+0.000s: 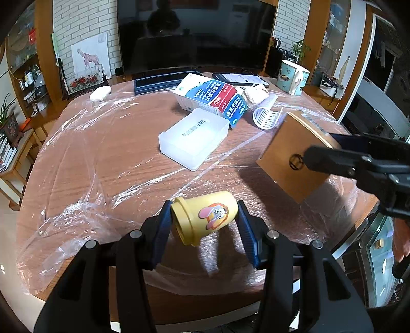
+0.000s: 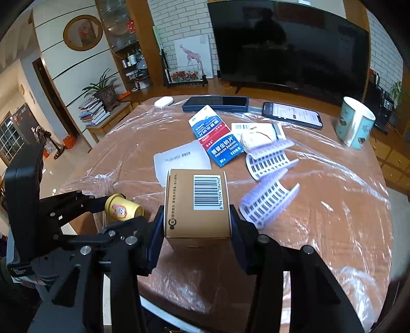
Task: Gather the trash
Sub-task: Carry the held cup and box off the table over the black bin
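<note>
Trash count: one yellow cup (image 1: pixel 205 217) pinched on its side in the left gripper (image 1: pixel 203 225), one tan box (image 2: pixel 197 202) clamped in the right gripper (image 2: pixel 196 225), both off the table (image 1: pixel 102 158) near its front edge. Right cam alone shows 2 barcode label strips (image 2: pixel 269 202) (left cam sees just one). Blue-red carton (image 1: pixel 212 98), white tray (image 1: pixel 193 137) sit mid-table; open wood on the left.

White brick wall (image 1: pixel 84 23); dark television (image 1: pixel 197 33) (reflective); wooden shelving (image 1: pixel 23 66).
</note>
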Tool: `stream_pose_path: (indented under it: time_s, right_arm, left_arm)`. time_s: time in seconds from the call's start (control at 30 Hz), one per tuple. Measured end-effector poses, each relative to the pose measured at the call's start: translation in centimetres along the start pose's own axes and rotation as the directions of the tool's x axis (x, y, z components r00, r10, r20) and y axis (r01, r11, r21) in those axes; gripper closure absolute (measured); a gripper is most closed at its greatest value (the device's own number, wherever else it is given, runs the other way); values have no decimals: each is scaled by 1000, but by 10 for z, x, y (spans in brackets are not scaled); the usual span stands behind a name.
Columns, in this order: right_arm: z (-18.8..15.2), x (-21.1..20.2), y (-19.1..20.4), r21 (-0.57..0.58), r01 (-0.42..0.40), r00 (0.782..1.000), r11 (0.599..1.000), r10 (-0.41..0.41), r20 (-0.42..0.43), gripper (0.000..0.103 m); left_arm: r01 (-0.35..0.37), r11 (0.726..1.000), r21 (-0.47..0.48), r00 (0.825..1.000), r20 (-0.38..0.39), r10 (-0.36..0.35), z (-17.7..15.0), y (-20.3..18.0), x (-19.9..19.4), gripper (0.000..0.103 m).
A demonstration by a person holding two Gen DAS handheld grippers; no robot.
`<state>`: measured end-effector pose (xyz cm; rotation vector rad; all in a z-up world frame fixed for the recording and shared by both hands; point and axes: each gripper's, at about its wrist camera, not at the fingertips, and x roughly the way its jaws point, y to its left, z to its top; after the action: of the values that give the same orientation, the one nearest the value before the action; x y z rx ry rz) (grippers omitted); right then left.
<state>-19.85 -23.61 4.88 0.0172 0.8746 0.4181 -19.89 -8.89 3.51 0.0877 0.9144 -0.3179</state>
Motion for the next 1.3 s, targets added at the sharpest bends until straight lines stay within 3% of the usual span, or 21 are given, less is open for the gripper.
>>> stream_pose_path:
  time_s: [0.6, 0.93, 1.3]
  right_arm:
    - [-32, -32, 0, 58, 24, 1000, 998, -24, 7, 56]
    - [-45, -51, 4, 70, 34, 999, 997, -36, 17, 56]
    - [-64, -63, 17, 61, 69, 998, 996, -69, -6, 56]
  left_arm:
    - [12, 1000, 21, 1000, 19, -12, -3, -9, -19, 53]
    - [-50, 997, 61, 998, 38, 48, -7, -24, -37, 53]
    - [-49, 994, 102, 999, 23, 47, -26, -41, -51, 52]
